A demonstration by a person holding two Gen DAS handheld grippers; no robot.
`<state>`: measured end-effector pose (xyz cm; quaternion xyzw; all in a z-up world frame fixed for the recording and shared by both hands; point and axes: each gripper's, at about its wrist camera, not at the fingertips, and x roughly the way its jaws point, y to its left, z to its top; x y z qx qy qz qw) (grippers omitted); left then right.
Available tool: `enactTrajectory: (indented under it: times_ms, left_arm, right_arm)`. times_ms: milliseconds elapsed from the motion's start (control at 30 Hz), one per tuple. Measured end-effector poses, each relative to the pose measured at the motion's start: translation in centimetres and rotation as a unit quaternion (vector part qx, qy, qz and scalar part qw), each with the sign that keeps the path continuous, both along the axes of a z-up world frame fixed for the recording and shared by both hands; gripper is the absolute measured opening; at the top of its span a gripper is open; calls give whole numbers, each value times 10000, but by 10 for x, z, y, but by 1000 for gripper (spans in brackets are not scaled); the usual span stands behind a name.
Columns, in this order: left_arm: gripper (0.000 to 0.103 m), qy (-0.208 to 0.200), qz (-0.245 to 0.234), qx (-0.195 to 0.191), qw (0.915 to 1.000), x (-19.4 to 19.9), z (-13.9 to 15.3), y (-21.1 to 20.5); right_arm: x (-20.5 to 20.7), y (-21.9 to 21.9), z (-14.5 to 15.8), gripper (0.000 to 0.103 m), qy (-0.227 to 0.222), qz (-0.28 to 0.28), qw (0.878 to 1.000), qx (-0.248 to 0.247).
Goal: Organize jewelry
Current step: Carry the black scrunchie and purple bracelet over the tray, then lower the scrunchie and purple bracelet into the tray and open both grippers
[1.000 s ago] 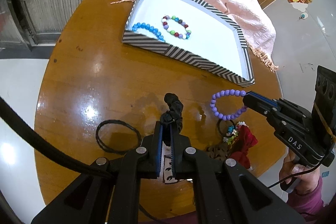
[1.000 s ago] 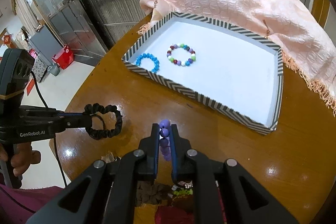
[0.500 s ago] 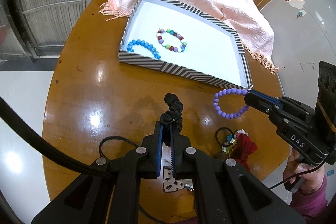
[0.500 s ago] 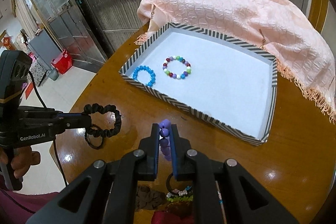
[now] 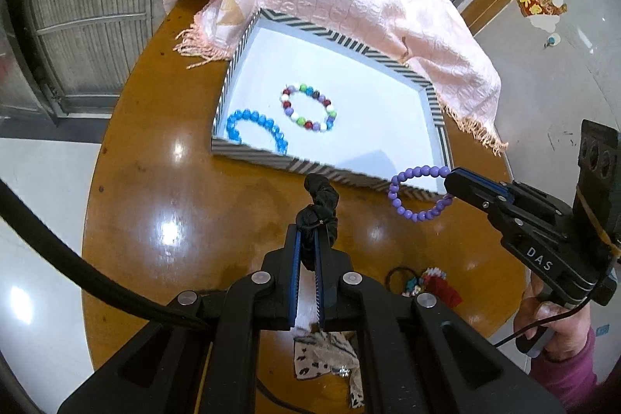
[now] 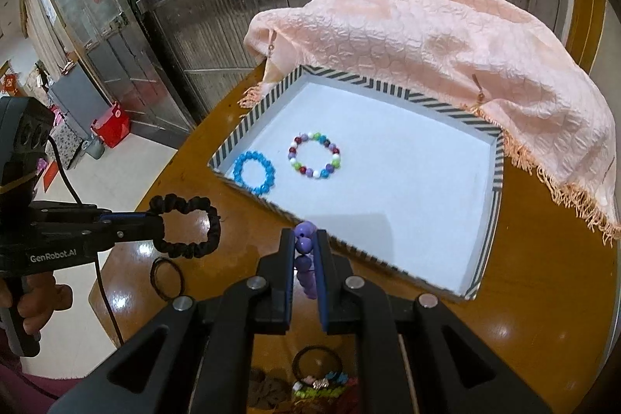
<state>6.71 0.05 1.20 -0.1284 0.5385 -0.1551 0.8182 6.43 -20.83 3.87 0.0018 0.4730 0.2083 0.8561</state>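
Counter: a round, glossy wooden top is filling the middle of both views and is carrying everything else.
Shawl: a peach fringed cloth is lying heaped at the upper right of the right wrist view, draping over the tray's far rim; small earrings seem to be hanging from it, though they are too small to be sure.
Tray: a striped-rim box with a white floor is sitting in the centre of the frame, apparently serving as the place where sorted pieces are being gathered.
Blue bracelet: it is lying in the tray's lower left corner.
Mixed-colour bracelet: it is lying flat just beside the blue one, apart from it, so the pieces are being kept separate.
Leftover pile: hair ties, a red scrap and small beaded bits are waiting near the bottom of the left wrist view, outside the tray.
Left gripper: its fingers are pinching narrowly on a black scrunchie, which is hanging clear of the counter at the left of the right wrist view.
Right gripper: its fingers are clamping narrowly on a purple bracelet, holding it in the air at the tray's near edge.
Step in hand: both pieces are likely being carried to the tray, each pinched by one side so the loop is dangling free for an easy drop.
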Motion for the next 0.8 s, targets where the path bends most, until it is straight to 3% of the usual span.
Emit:
enactTrajectory:
  times_ms: [333, 800]
  left_arm:
    - [4, -108, 179, 129, 9997, 35, 6, 0]
    - [4, -19, 433, 408, 9982, 83, -9, 0]
  right_arm:
    - [34, -3, 2, 10, -32, -54, 10000, 8]
    - [92, 6, -13, 10, 77, 59, 9999, -78]
